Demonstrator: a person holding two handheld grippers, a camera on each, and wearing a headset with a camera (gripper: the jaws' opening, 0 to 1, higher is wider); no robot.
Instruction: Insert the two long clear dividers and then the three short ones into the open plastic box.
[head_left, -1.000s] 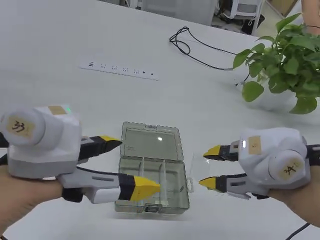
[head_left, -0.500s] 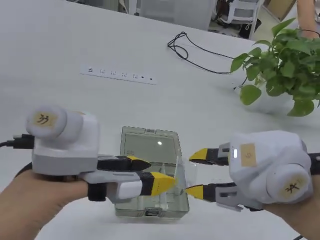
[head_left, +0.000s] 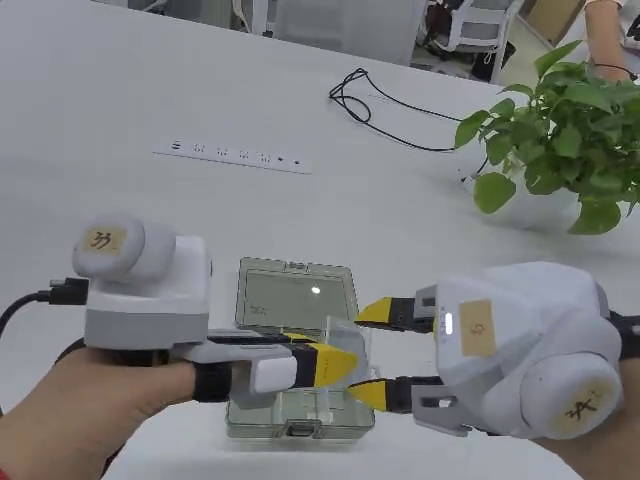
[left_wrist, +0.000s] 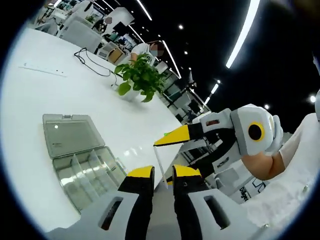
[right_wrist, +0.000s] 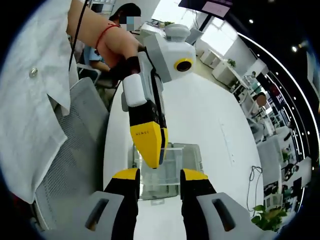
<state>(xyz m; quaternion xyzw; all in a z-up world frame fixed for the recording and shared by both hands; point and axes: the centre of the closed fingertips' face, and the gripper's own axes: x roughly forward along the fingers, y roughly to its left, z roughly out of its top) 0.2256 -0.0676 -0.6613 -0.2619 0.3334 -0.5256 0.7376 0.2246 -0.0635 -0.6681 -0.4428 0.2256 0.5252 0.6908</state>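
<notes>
Left tongs (head_left: 332, 352) clamped a clear divider (head_left: 347, 334) above the box (head_left: 295, 296); right tongs (head_left: 357, 354), at three o'clock, stood apart.

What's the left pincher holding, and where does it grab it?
The left gripper pinches a clear divider by one edge, above the open plastic box. The right gripper holds nothing.

two claws (left_wrist: 163, 171) (right_wrist: 160, 174), one box (head_left: 295, 295), two slotted dividers (left_wrist: 76, 167) (left_wrist: 95, 161), one held divider (left_wrist: 160, 165)

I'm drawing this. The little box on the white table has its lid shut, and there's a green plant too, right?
No: the head view shows the lid open. The box is on the white table, with a green plant too.
</notes>
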